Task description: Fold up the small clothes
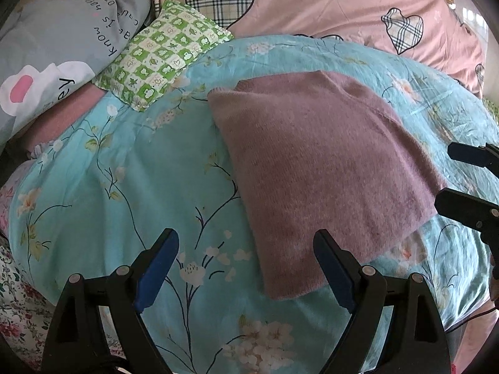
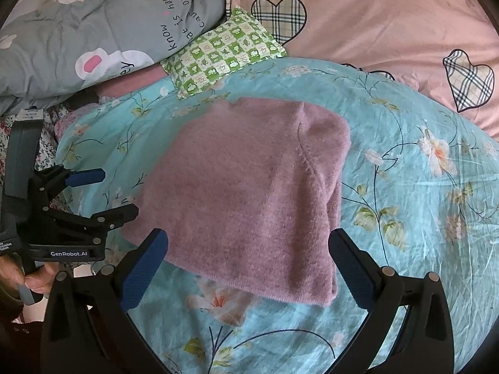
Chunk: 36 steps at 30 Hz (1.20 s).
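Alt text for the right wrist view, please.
A folded mauve knit garment lies on a turquoise floral quilt, just beyond the open, empty right gripper. The left gripper, also open, hovers at the garment's left edge; pillows lie behind.

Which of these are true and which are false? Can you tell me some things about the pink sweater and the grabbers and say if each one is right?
1. The pink sweater lies folded on the blue flowery cover. True.
2. The right gripper is squeezing the sweater. False: its fingers stand wide open, with nothing pinched between them.
3. The left gripper is open too. True.
4. A green checked pillow sits on top of the sweater. False: it lies apart from it, further back, beside the grey bedding.
5. The pink bedding at the back has striped stars only. False: it has big checked hearts.
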Each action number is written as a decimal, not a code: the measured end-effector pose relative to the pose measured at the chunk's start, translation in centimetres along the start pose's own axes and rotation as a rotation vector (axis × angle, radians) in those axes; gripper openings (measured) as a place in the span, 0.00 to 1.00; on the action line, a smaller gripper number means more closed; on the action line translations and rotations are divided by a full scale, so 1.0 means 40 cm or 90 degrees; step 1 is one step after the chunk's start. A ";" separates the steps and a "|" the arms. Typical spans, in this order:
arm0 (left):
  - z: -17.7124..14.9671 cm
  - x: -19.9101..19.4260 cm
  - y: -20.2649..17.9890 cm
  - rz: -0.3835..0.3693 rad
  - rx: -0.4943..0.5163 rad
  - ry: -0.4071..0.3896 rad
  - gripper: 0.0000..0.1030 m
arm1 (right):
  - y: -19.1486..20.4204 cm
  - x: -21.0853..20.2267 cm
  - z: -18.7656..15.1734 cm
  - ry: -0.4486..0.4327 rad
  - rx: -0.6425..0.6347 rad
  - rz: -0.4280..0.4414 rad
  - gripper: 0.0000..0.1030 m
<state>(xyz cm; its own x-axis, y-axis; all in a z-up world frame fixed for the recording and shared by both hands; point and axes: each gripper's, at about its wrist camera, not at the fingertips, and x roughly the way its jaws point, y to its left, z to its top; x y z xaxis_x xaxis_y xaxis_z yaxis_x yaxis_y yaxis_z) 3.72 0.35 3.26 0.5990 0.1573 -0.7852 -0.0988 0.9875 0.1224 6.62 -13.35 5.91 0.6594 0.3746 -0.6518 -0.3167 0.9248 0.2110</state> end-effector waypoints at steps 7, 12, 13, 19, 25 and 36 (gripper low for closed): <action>0.008 -0.014 -0.005 -0.016 -0.003 -0.013 0.86 | -0.001 0.002 0.005 0.000 0.000 0.000 1.00; 0.015 -0.024 -0.021 -0.031 0.015 -0.027 0.86 | -0.012 0.004 0.010 0.002 0.004 -0.002 1.00; 0.017 -0.024 -0.023 -0.035 0.017 -0.028 0.86 | -0.014 0.004 0.011 0.003 0.005 -0.003 1.00; 0.033 -0.026 -0.025 -0.061 0.023 -0.039 0.86 | -0.019 -0.001 0.008 0.004 0.007 -0.008 1.00; 0.044 -0.027 -0.018 -0.074 0.019 -0.048 0.87 | -0.033 -0.003 0.011 0.004 0.015 -0.007 1.00; 0.049 -0.019 -0.014 -0.082 0.017 -0.052 0.87 | -0.057 0.007 0.019 0.004 0.035 0.005 1.00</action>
<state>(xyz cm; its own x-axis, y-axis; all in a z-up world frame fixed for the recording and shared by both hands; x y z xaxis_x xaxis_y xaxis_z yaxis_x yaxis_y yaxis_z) 4.89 -0.33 4.97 0.6677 0.0288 -0.7439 0.0026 0.9992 0.0411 8.05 -15.31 5.79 0.6529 0.3813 -0.6544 -0.2833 0.9243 0.2559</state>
